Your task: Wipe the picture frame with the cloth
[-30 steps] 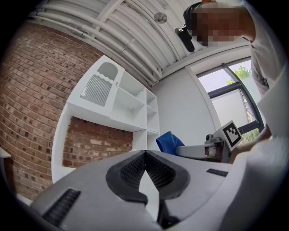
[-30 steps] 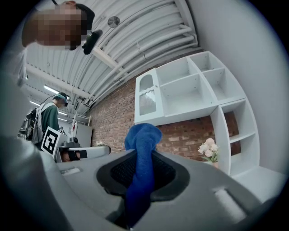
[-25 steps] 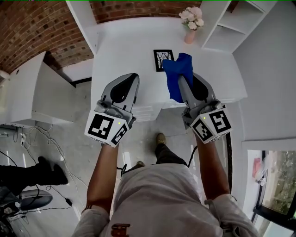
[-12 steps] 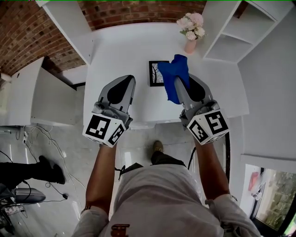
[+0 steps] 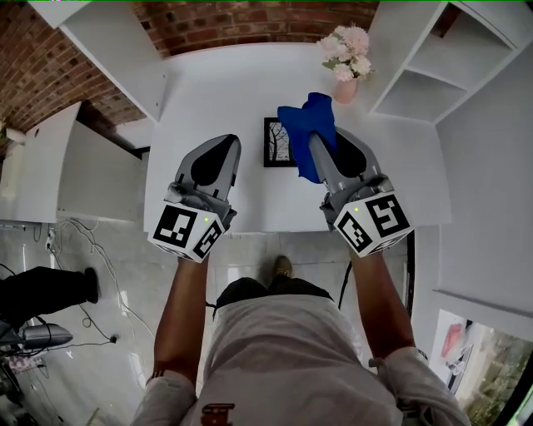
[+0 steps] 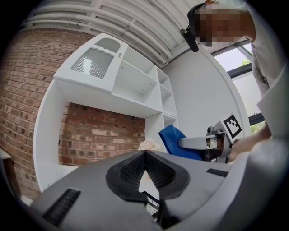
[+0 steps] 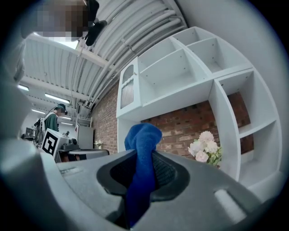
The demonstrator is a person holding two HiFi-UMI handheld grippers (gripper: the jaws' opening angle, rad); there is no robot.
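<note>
A small black picture frame [image 5: 276, 142] with a tree print stands on the white desk [image 5: 216, 91], partly hidden by the blue cloth [image 5: 308, 133]. My right gripper [image 5: 315, 146] is shut on that cloth, which bunches above its jaws and hangs over the frame's right side; in the right gripper view the blue cloth [image 7: 142, 162] runs between the pads. My left gripper [image 5: 231, 143] is shut and holds nothing, hovering over the desk just left of the frame. In the left gripper view the cloth [image 6: 176, 140] shows to the right.
A pink vase of pale flowers [image 5: 347, 60] stands at the desk's back right. White shelving [image 5: 433, 75] rises on the right and a white cabinet [image 5: 100, 50] on the left, against a brick wall [image 5: 250, 15]. Cables and another person's legs [image 5: 42, 291] are on the floor at left.
Both grippers have moved forward over the desk toward the frame, the right one carrying the cloth. The cloth now overlaps the frame's right side.
</note>
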